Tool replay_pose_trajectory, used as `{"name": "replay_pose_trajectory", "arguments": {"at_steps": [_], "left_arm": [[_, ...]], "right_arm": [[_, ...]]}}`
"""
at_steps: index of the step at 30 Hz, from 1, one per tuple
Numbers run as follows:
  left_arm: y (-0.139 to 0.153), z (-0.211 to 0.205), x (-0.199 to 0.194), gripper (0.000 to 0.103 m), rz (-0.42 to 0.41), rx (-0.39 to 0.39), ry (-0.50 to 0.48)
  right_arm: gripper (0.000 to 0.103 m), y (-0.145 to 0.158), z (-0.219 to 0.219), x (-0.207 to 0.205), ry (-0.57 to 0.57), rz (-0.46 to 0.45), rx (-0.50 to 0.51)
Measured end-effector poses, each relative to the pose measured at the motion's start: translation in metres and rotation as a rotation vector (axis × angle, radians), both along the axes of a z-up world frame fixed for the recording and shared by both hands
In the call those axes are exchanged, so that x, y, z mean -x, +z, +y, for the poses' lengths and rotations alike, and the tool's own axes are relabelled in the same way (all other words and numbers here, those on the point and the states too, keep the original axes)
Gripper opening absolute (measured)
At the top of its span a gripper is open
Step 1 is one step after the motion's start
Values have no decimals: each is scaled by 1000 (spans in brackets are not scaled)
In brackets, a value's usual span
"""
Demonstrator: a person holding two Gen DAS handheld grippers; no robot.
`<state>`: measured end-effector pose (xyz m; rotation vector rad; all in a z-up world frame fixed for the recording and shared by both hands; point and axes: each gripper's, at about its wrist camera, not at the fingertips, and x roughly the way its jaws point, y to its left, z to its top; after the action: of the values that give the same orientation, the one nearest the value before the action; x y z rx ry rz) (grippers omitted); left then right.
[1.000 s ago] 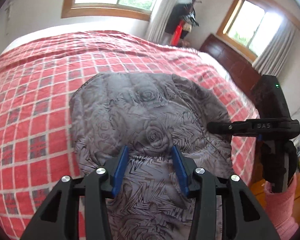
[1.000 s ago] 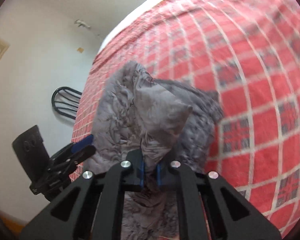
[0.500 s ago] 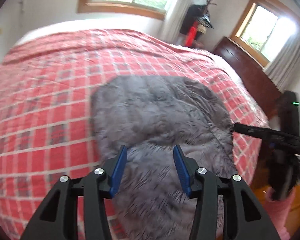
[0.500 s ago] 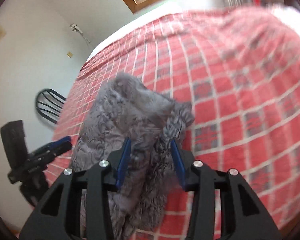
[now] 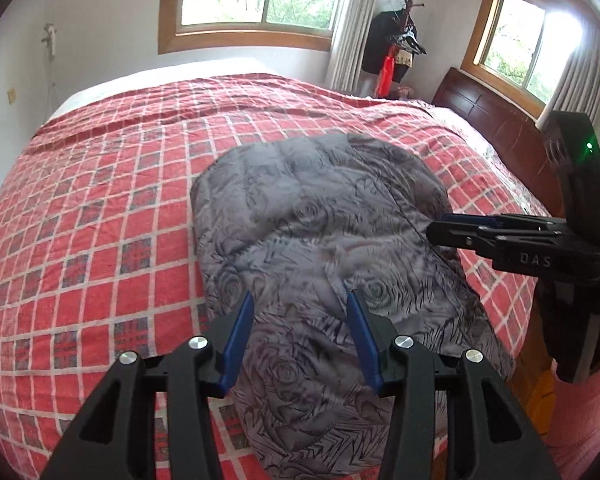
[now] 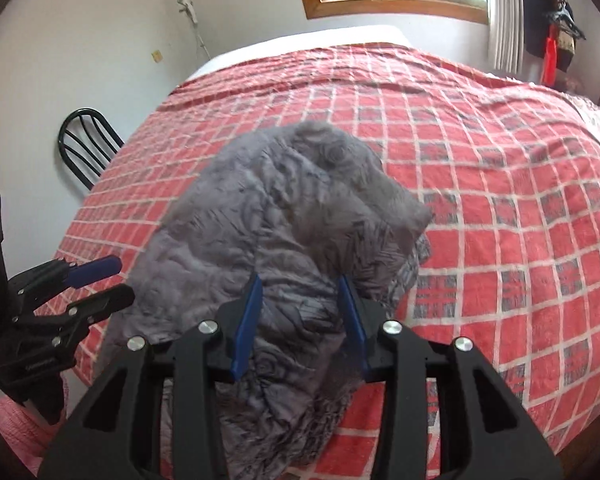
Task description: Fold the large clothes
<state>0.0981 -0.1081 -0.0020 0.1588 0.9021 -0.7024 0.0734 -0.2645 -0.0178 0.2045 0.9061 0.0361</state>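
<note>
Left wrist view: left gripper (image 5: 298, 338) is hanging over the near half of the grey garment (image 5: 320, 240), blue pads apart, nothing clamped. The garment is lying mid-bed on the red plaid bedspread (image 5: 100, 208), near end running to the bed edge. Risk here: thin slippery-looking fabric is likely sliding toward that edge if tugged; a pinch could be catching only the top layer, or bedspread with it. Material is looking light, satiny, printed with dark roses and zigzag strokes; outline a rough oblong, mostly flat with a raised crease mid-panel. Right gripper (image 5: 434, 229) is showing side-on at right, opening not readable from this angle. Right wrist view: right gripper (image 6: 300, 312) is sitting over the bunched side of the garment (image 6: 260, 220), pads apart, cloth visible between them but not pressed. A folded flap is puffing up at the far corner, loose; it could be springing back open and spoiling the fold. Bedspread (image 6: 500, 200) weave is looking coarse, slightly wrinkled. Left gripper (image 6: 94, 284) is showing at left, tongs parted.
</note>
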Motion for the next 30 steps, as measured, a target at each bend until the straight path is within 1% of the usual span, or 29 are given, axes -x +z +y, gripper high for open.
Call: {"name": "replay_pose_trajectory", "arguments": {"at_steps": [3,7,14,17,19,21,23,25,27,29,30], "left_arm": [[-9,-4,0,49,3,-14,-15],[-14,-7,-2,49,3,-17,-28],[-30,-11,-12,52,23,-26,-50],[-40,-13,-17,54,49,-15,-57],[-42,-10,-20,54,75,3,-56],[-36,-4,-21,52,95,23,-55],[-23,12,-17,52,119,60,-55],[-13,26,-9,52,114,92,-63],[-6,39,5,52,91,103,-69],[-8,45,15,52,85,91,-72],[-12,46,19,52,93,84,-78]], "right_arm": [[38,-10,-4,2,-8,13,7],[38,-23,-11,4,-17,33,-12],[40,-51,-28,0,-19,57,-116],[40,-56,-29,-4,-24,69,-131],[40,-51,-26,-4,-25,72,-115],[40,-37,-23,3,-33,57,-102],[40,-18,-15,18,-23,10,-79],[40,-2,-6,32,4,-30,-62],[40,11,12,46,69,-60,-60],[40,11,32,54,164,-46,-90],[40,9,38,55,191,-33,-93]]}}
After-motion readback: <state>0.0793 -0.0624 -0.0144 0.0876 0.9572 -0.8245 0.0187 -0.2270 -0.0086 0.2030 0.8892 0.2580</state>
